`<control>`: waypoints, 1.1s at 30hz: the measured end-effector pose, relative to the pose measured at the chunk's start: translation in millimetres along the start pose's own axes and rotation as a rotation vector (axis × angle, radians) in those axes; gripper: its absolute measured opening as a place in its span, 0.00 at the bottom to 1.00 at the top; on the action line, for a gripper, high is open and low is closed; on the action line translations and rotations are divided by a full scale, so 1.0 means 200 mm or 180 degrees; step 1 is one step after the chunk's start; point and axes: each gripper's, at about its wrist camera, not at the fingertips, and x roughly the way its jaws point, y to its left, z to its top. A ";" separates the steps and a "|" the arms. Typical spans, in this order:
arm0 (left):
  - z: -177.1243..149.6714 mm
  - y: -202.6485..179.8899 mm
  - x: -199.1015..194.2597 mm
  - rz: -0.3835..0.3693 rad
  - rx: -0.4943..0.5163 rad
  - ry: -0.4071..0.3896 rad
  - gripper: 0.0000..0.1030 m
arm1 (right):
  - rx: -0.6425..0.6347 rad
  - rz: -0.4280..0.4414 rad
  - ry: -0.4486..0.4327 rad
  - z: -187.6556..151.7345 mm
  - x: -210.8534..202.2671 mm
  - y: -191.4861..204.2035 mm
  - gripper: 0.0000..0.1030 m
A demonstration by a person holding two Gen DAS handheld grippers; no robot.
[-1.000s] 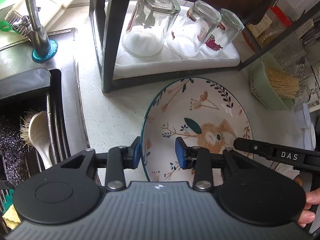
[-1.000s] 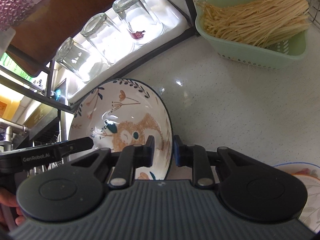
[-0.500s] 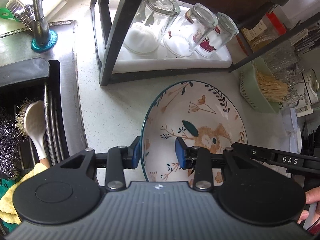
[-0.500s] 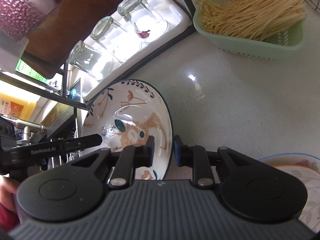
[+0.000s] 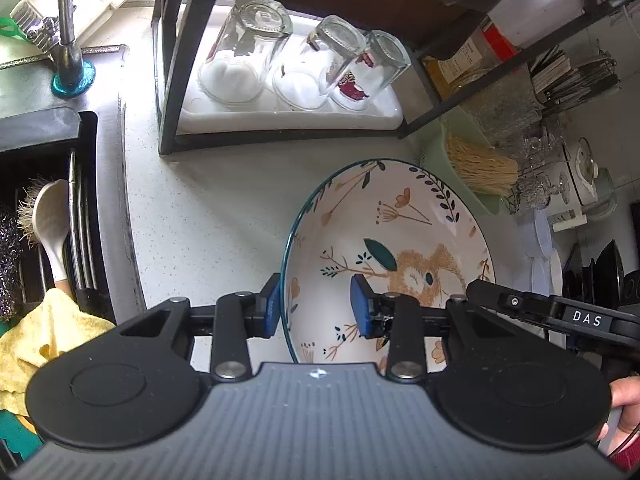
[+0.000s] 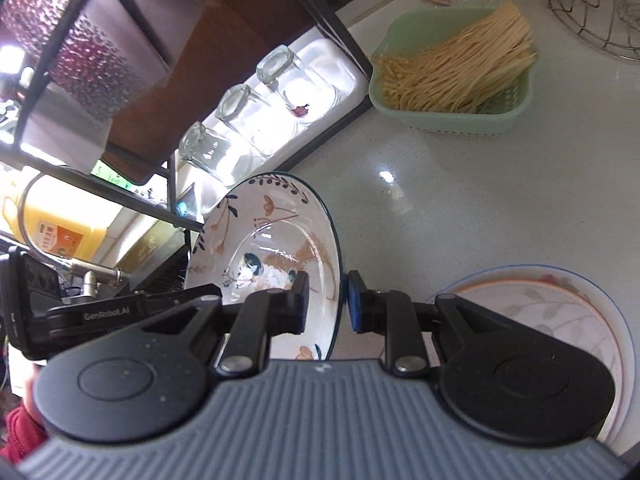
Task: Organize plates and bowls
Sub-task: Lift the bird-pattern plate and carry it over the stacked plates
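A floral bowl (image 5: pixel 392 232) with a dark teal rim hangs over the pale counter (image 5: pixel 208 208), held from both sides. My left gripper (image 5: pixel 316 308) is shut on its left rim, one blue pad outside and one inside. In the right wrist view the same bowl (image 6: pixel 272 232) appears tilted, and my right gripper (image 6: pixel 328 300) is shut on its right rim. Each gripper's body shows at the edge of the other's view. A second bowl (image 6: pixel 560 312), white with a leaf pattern and a blue rim, sits on the counter at the lower right.
A black rack (image 5: pixel 180 80) stands behind with three upturned glasses (image 5: pixel 248 60) on a white tray. A green basket of noodles (image 6: pixel 452 76) sits to the right. The sink with its faucet (image 5: pixel 68 40), a brush and a yellow cloth (image 5: pixel 36 340) lies to the left.
Both grippers have risen with the bowl between them, so the counter and rack look farther away. In the right wrist view the bowl now looks more tilted.
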 end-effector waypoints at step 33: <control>-0.57 -0.65 -0.06 0.0207 -0.0105 -0.0318 0.39 | -0.0194 0.0336 -0.0083 -0.24 -0.56 -0.48 0.23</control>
